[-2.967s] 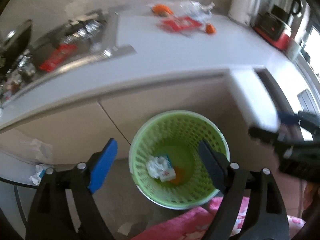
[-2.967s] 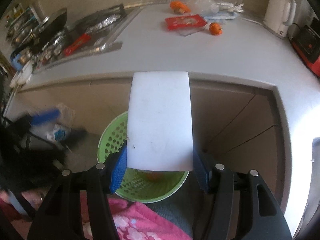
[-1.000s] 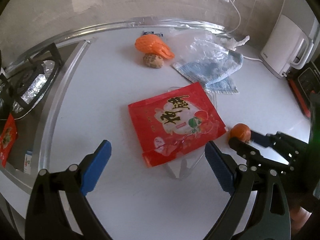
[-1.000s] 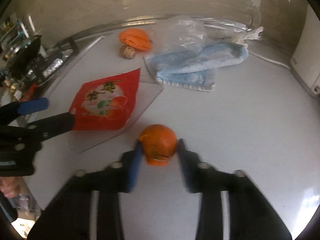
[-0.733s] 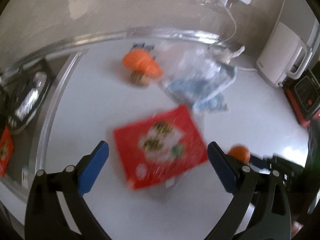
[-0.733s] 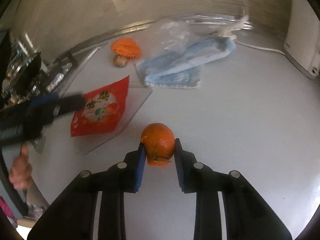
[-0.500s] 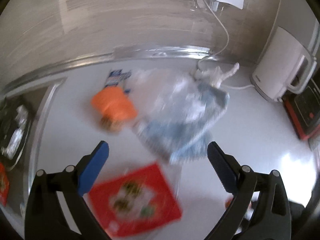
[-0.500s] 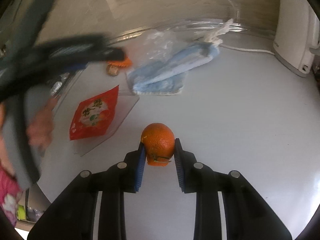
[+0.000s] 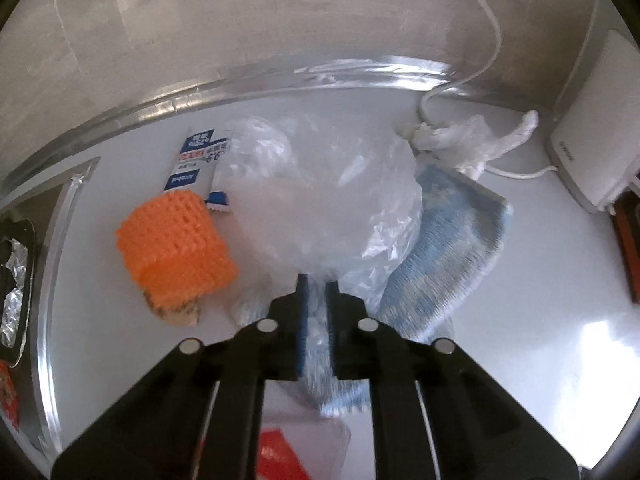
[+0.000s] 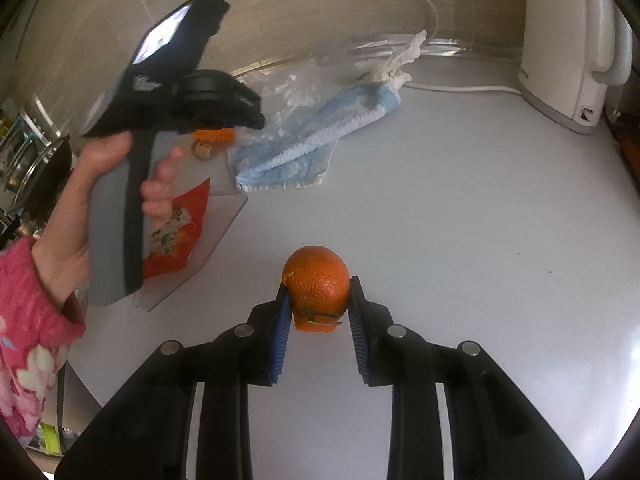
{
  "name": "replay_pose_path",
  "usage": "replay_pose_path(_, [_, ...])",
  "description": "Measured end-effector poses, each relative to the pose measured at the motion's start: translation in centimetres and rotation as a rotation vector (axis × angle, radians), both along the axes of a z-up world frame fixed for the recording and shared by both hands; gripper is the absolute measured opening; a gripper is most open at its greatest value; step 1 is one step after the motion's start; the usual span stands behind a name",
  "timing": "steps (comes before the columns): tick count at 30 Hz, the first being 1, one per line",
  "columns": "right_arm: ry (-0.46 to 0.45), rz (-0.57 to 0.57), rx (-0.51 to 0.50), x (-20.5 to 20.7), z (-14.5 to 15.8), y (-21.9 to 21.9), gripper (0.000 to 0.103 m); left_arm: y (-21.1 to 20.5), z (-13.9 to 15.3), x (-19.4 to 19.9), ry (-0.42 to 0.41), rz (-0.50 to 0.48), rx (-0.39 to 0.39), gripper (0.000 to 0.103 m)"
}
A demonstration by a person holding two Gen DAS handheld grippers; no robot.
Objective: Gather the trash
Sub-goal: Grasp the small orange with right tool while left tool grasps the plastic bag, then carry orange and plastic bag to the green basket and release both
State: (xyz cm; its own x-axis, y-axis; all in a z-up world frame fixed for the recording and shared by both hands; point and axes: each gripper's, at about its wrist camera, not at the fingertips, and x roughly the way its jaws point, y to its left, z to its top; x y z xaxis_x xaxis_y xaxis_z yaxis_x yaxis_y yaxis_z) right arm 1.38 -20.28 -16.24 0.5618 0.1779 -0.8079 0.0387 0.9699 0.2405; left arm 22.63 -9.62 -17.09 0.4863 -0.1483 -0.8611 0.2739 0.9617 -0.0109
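Note:
My left gripper (image 9: 316, 284) is shut on the near edge of a crumpled clear plastic bag (image 9: 320, 192) that lies on the white counter over a blue cloth (image 9: 444, 256). My right gripper (image 10: 317, 292) is shut on an orange peel shaped like a whole orange (image 10: 317, 284), held just above the counter. In the right wrist view the left gripper's body and the hand in a pink sleeve (image 10: 108, 184) hide the bag's near end. A red snack packet (image 10: 176, 236) lies on a clear sheet to the left.
An orange foam net (image 9: 176, 248) sits over a brown lump (image 9: 176, 312), next to a blue and white wrapper (image 9: 196, 160). A white kettle (image 10: 576, 40) with its cord stands at the right. The hob edge (image 9: 12, 288) is at the far left.
My left gripper moved forward over the red packet to the plastic bag and shut on its edge. My right gripper closed on the orange peel and holds it steady.

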Motion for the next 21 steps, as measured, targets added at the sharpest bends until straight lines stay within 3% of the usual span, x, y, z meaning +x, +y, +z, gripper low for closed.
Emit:
replay_pose_path(8, [-0.045, 0.002, -0.044, -2.8, 2.8, 2.7, 0.028, 4.1, 5.0, -7.9, -0.071, -0.018, -0.042, 0.007])
replay_pose_path(11, [-0.045, 0.019, -0.052, -5.0, 3.5, 4.7, 0.028, 7.4, 6.7, -13.2, -0.095, -0.027, -0.041, 0.007])
replay_pose_path(16, [-0.030, 0.075, -0.052, -9.6, 3.9, 9.4, 0.028, 12.1, 8.1, -21.4, -0.111, -0.064, -0.024, 0.007])
replay_pose_path(21, [-0.003, 0.135, -0.047, -14.9, 3.5, 15.0, 0.028, 18.7, 7.2, -29.6, -0.077, -0.086, -0.014, 0.007])
